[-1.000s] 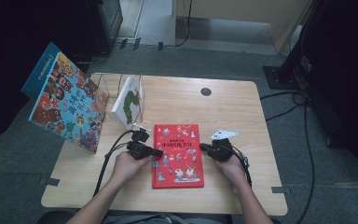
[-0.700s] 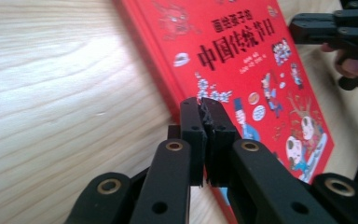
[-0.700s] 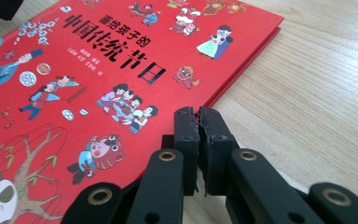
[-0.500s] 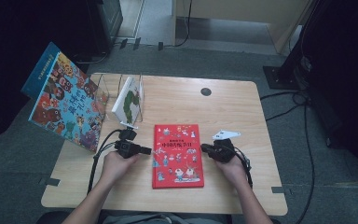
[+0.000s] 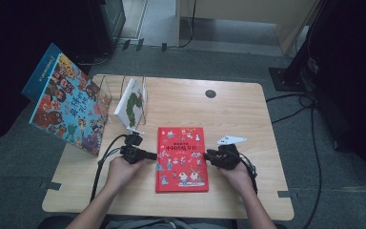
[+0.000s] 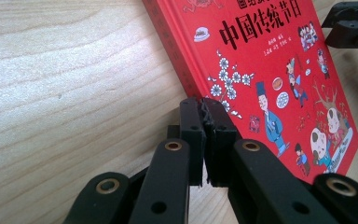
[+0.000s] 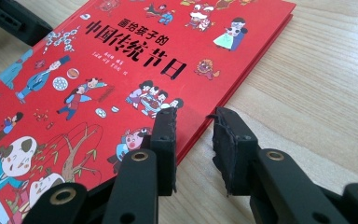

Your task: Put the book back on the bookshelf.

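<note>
Two steps seem left, gripping and lifting: red book (image 5: 182,158) lies flat on the bench (image 5: 248,114), left hand-held gripper (image 6: 204,140) closed empty at its spine, right hand-held gripper (image 7: 193,135) parted, astride its edge.

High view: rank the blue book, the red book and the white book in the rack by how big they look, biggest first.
1. Blue book, which leans off the table's left edge, perhaps nearer the camera, so its lead is unsure.
2. Red book, flat on the table.
3. White book, partly edge-on in the rack.
</note>
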The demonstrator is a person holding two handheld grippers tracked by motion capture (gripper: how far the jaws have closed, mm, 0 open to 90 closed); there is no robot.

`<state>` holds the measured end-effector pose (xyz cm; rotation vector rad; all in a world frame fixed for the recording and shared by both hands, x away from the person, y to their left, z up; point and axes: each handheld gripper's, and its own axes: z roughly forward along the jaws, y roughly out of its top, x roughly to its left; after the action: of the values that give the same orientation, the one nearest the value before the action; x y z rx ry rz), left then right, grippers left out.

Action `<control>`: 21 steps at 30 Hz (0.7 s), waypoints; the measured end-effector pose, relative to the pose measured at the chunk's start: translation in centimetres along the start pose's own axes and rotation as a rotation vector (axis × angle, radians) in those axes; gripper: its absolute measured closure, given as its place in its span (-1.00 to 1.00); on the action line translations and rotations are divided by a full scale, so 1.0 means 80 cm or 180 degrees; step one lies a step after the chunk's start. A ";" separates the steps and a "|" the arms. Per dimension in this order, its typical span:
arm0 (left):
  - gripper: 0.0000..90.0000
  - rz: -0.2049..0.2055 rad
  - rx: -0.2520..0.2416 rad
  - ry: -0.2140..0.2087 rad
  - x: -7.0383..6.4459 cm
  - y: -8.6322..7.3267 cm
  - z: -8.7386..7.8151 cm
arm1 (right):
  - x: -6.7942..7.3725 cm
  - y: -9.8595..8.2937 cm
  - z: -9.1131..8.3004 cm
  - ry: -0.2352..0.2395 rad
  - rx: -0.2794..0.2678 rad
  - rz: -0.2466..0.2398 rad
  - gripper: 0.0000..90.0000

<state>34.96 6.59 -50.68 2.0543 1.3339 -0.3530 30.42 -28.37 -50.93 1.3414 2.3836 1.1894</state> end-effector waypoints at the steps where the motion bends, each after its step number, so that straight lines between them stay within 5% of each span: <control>1: 0.92 0.0019 0.0005 -0.0009 0.001 0.000 -0.001 | 0.000 0.000 0.000 -0.0002 0.0006 0.0010 0.54; 3: 0.81 0.0013 -0.0020 -0.0035 0.000 0.000 -0.003 | 0.002 0.000 0.001 -0.0003 0.0011 0.0079 0.52; 5: 0.84 0.0035 -0.0006 -0.0036 -0.002 -0.001 -0.003 | 0.004 -0.003 0.002 0.0055 0.0002 0.0232 0.51; 10: 0.93 0.0061 0.0079 0.0003 -0.005 -0.003 -0.002 | 0.015 -0.002 0.002 0.0005 0.0081 0.0290 0.48; 13: 1.00 0.0077 0.0068 0.0016 -0.006 -0.005 -0.001 | 0.015 -0.001 0.002 -0.0009 0.0131 0.0454 0.44; 17: 1.00 0.0057 0.0031 0.0020 -0.008 -0.005 0.000 | 0.008 0.004 0.004 0.0075 0.0273 0.0802 0.39; 21: 1.00 0.0094 0.0012 0.0060 -0.011 -0.006 0.002 | 0.007 0.015 0.006 0.0002 0.0467 0.0895 0.39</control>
<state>34.11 5.97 -50.51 2.0832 1.3134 -0.3242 31.12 -27.32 -50.24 1.7704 2.3812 1.0928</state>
